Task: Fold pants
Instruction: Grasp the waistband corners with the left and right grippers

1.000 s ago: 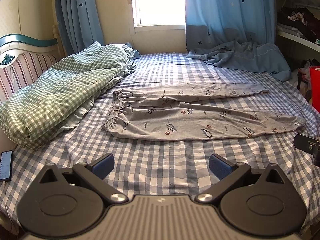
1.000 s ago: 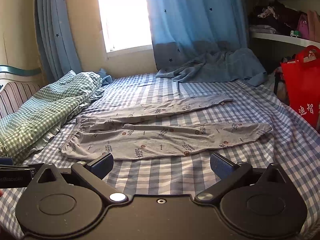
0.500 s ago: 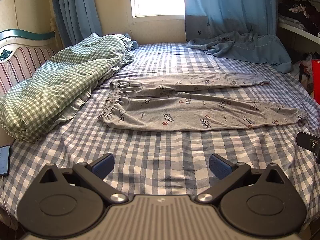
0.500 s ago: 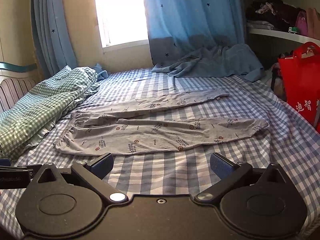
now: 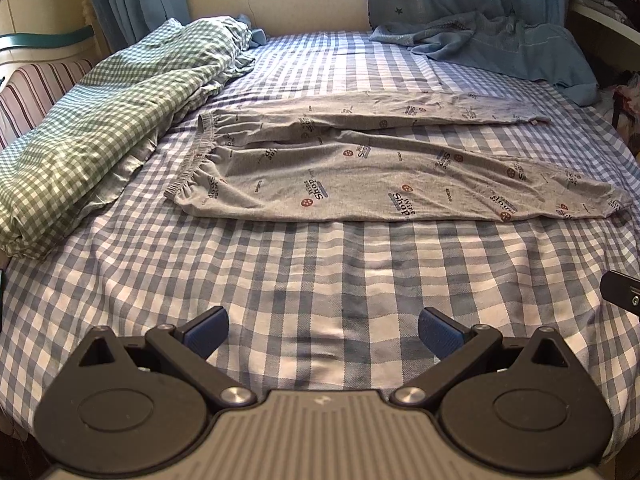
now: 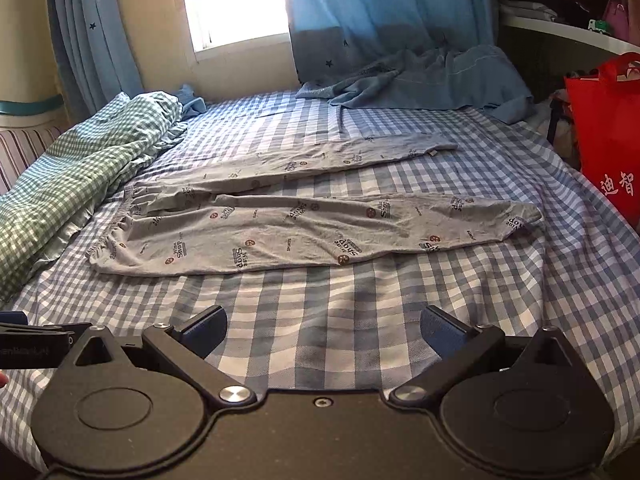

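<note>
Grey printed pants (image 5: 360, 168) lie flat on the blue checked bed (image 5: 320, 272), waistband at the left, both legs spread out to the right. They also show in the right wrist view (image 6: 304, 232). My left gripper (image 5: 322, 334) is open and empty, above the near part of the bed, short of the pants. My right gripper (image 6: 324, 332) is open and empty too, likewise short of the pants. A part of the right gripper shows at the right edge of the left wrist view (image 5: 622, 291), and the left gripper shows at the left edge of the right wrist view (image 6: 28, 344).
A green checked duvet (image 5: 100, 128) is heaped along the left side by the striped headboard (image 5: 36, 88). A blue curtain (image 5: 496, 40) drapes onto the far right of the bed. A red bag (image 6: 604, 132) stands at the right, under shelves.
Both grippers have moved forward and tilted down toward the bed, so the pants look closer and larger. Both stay open. The pants have not moved.
</note>
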### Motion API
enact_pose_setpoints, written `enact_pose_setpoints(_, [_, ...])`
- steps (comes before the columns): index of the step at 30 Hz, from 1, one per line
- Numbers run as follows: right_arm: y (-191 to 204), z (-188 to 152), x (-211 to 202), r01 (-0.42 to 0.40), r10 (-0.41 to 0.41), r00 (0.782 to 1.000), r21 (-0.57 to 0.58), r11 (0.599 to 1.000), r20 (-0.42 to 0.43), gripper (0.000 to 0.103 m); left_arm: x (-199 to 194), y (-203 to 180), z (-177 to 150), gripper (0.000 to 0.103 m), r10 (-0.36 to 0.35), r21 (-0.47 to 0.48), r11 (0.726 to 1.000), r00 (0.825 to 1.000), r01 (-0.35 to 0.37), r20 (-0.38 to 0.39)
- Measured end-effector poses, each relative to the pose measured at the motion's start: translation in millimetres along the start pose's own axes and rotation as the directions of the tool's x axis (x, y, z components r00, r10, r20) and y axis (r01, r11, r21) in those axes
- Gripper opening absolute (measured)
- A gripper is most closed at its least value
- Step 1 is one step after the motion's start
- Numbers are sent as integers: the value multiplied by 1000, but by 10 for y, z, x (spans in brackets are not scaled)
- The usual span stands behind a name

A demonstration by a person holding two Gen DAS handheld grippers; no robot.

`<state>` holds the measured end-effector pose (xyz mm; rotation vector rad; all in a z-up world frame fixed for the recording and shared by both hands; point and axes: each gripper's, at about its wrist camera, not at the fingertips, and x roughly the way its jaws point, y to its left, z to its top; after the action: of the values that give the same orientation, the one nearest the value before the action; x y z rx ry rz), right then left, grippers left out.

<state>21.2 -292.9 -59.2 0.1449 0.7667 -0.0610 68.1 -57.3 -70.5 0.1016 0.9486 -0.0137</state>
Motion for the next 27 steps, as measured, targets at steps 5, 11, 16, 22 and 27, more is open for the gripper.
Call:
enact_pose_setpoints(5, [-201, 99, 387, -3, 2, 997, -9, 1000, -72, 102, 393, -193, 158, 103, 16, -1, 1000, 996, -16, -83])
enact_pose_setpoints(11, [-391, 266, 938, -36, 34, 988, -9, 999, -153, 102, 821, -433, 450, 103, 46, -15, 999, 985, -50, -168])
enact_pose_setpoints(16, [-473, 443, 1360, -99, 94, 974, -12, 995, -205, 102, 1064, -535, 761, 103, 86, -33, 995, 975, -94, -205])
enact_pose_setpoints(22, [-622, 1142, 1929, -199, 185, 971, -85, 976, -149, 102, 1350, -233, 1546, 103, 102, -46, 993, 987, -109, -121])
enact_pose_setpoints(27, [-778, 2124, 2624, -305, 285, 951, -230, 924, -118, 102, 1746, 300, 2585, 103, 141, -13, 990, 989, -141, 36])
